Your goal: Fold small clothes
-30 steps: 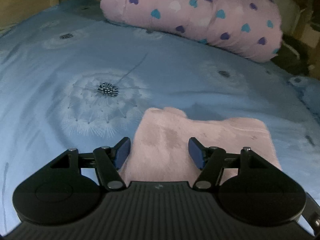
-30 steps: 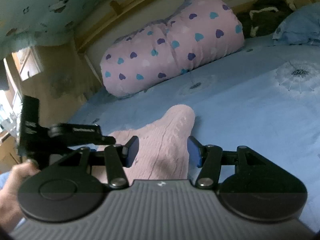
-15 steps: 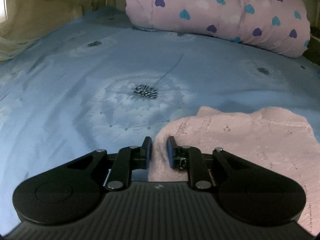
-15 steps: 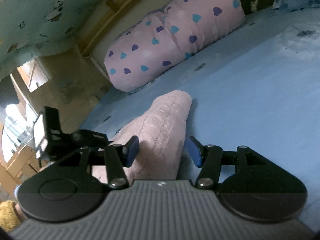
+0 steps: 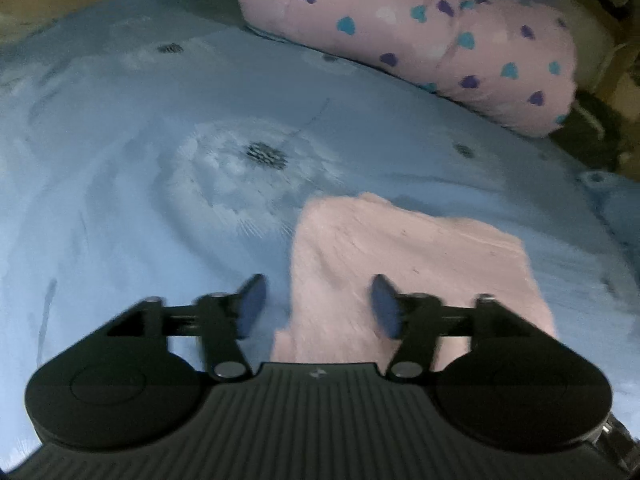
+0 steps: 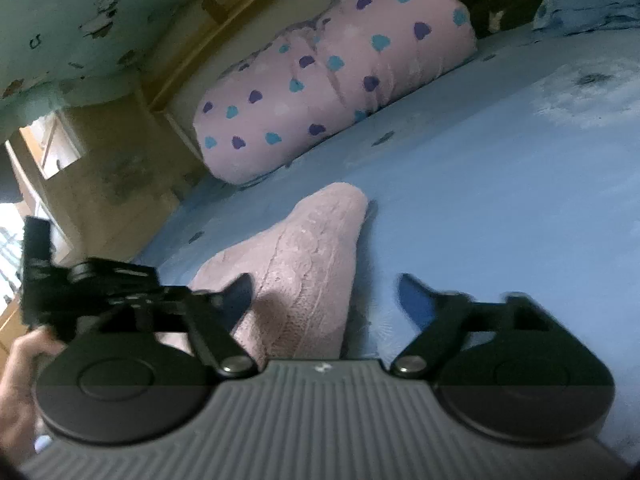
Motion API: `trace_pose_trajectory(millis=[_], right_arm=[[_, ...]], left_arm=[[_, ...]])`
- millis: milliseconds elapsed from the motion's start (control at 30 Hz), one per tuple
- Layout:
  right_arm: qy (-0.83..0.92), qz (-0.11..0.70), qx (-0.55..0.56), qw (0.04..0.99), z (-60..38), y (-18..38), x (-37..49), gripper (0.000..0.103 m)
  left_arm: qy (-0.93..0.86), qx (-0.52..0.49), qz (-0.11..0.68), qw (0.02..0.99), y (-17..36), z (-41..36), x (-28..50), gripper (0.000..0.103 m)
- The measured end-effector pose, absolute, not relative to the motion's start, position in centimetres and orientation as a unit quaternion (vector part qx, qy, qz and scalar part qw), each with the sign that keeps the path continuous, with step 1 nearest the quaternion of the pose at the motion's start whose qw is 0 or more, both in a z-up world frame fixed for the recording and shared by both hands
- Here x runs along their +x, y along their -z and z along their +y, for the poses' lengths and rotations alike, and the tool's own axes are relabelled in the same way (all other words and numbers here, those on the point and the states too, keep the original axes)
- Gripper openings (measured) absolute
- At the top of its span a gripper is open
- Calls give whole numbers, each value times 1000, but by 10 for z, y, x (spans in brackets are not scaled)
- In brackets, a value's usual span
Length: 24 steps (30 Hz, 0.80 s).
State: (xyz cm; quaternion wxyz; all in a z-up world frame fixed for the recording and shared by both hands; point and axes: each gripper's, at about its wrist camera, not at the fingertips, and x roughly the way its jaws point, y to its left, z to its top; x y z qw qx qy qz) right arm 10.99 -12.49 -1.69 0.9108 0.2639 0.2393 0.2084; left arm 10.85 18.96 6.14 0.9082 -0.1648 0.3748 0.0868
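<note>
Two grippers hung over a pink knitted garment (image 5: 404, 264) lying folded on a blue bedsheet (image 5: 120, 184). The left gripper (image 5: 318, 306) had just been opening; its fingers stood spread, the garment's near edge loose between them. The right gripper (image 6: 324, 300) had also just been opening, fingers wide, pinching nothing, the garment's edge between them. Released knit could have sprung back and undone the fold, or a withdrawing finger could have snagged and dragged it.

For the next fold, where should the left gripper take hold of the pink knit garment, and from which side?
Probably the near left corner of the pink knit garment, coming in low from the open sheet on its left. It lies flat, so only its edges give the left gripper, now open, something to pinch.
</note>
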Motion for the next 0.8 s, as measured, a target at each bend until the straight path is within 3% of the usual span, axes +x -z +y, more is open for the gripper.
trace_pose_trajectory(millis=[167, 533, 800], right_arm=[[-225, 267, 307, 885, -131, 12, 106, 86], [-273, 358, 315, 836, -125, 0, 132, 86], [-268, 406, 311, 817, -110, 17, 154, 85]], left_arm=[[-42, -179, 393, 901, -61, 185, 89, 87], [-33, -290, 397, 870, -27, 221, 71, 92], [-4, -298, 410, 862, -21, 216, 86, 92]])
